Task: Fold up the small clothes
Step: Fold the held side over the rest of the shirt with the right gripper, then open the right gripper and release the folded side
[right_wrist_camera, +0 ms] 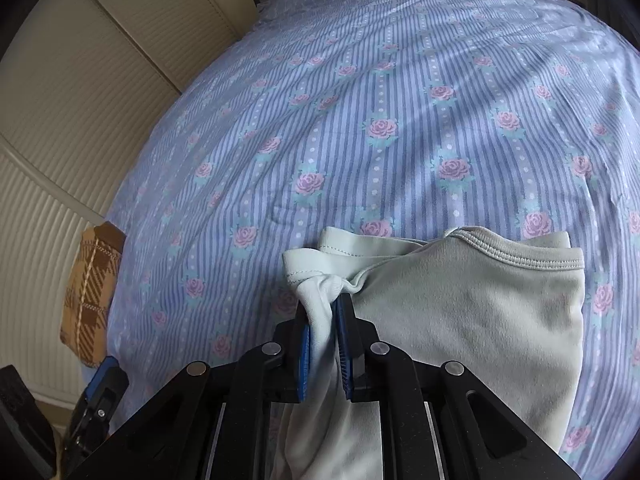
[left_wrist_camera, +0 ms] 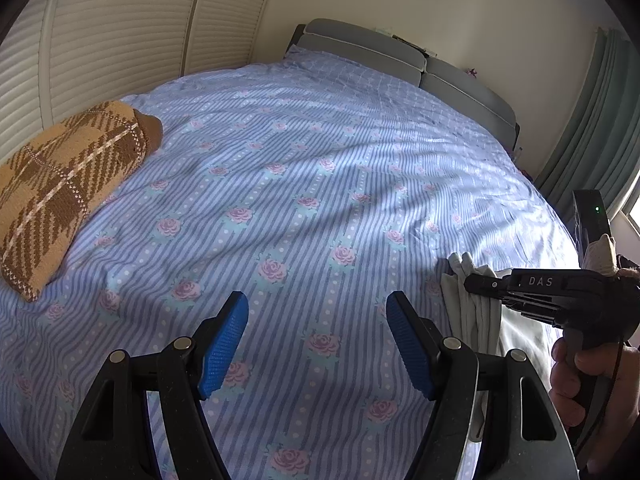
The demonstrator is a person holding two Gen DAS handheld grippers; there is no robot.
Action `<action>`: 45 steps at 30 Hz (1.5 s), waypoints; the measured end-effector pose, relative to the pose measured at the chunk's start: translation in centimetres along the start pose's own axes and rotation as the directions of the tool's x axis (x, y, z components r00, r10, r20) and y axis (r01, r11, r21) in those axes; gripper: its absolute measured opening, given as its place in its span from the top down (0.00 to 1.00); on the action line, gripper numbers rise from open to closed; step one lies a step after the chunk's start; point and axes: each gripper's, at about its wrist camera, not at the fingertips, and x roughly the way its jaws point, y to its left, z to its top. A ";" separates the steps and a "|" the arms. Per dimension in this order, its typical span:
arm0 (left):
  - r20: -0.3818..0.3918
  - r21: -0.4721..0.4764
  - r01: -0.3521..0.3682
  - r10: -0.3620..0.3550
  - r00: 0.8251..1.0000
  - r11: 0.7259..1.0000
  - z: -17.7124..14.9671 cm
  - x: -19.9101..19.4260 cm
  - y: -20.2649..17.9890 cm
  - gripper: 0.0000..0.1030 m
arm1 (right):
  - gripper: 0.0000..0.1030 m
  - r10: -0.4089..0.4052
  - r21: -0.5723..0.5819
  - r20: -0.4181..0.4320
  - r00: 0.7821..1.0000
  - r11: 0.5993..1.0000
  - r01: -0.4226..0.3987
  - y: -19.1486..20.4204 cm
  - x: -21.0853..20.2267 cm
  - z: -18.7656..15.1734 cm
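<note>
A small pale grey-green garment (right_wrist_camera: 472, 312) lies on the flowered blue bedsheet (right_wrist_camera: 360, 120), its ribbed hem at the far right. My right gripper (right_wrist_camera: 323, 312) is shut on a bunched fold at the garment's left edge, the cloth pinched between the blue pads. In the left wrist view the same garment (left_wrist_camera: 476, 312) hangs bunched at the lower right, with the right gripper (left_wrist_camera: 470, 282) clamped on it and a hand on its handle. My left gripper (left_wrist_camera: 316, 312) hovers open over bare sheet to the left of the garment, nothing between its fingers.
A folded brown plaid knit (left_wrist_camera: 60, 188) rests on the bed at the far left, also seen in the right wrist view as the plaid knit (right_wrist_camera: 90, 300). A grey headboard (left_wrist_camera: 400, 60) lines the far end. Slatted cupboard doors (left_wrist_camera: 120, 40) stand on the left, a green curtain (left_wrist_camera: 592, 120) on the right.
</note>
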 end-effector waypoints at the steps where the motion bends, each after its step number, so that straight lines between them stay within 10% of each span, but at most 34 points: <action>1: -0.001 -0.001 0.002 -0.002 1.000 1.000 0.0 0.0 -0.1 0.31 | 0.86 0.008 0.003 -0.002 1.000 1.000 -0.008 -0.1 0.1 0.1; 10: 0.001 0.006 0.006 -0.006 1.000 1.000 -0.2 -0.1 -0.4 0.31 | 0.87 0.016 0.000 0.016 1.000 1.000 -0.016 -0.3 -0.1 0.0; 17: 0.003 0.006 0.009 -0.009 1.000 1.000 -0.2 -0.3 -0.4 0.31 | 0.88 -0.088 -0.036 0.208 0.974 0.995 0.097 2.1 -3.3 1.1; 23: -0.018 0.011 0.007 -0.007 1.000 1.000 -0.5 0.2 -0.5 0.31 | 0.85 -0.120 -0.028 0.027 0.992 0.992 0.121 1.8 1.3 2.0; 28: -0.026 0.021 0.033 -0.033 0.999 0.999 -0.8 0.4 -1.4 0.31 | 0.66 -0.108 -0.048 0.065 0.992 0.993 0.111 1.1 -0.3 1.0; 38: -0.084 0.092 0.160 -0.152 0.985 0.983 -3.2 0.3 -6.6 0.31 | 0.45 -0.150 -0.127 0.263 0.953 0.974 0.188 -3.9 -11.2 -8.4; 45: -0.131 0.108 0.171 -0.156 0.979 0.979 -5.7 0.7 -8.7 0.31 | 0.45 -0.173 -0.204 0.250 0.953 0.952 0.226 -5.5 -12.1 -14.5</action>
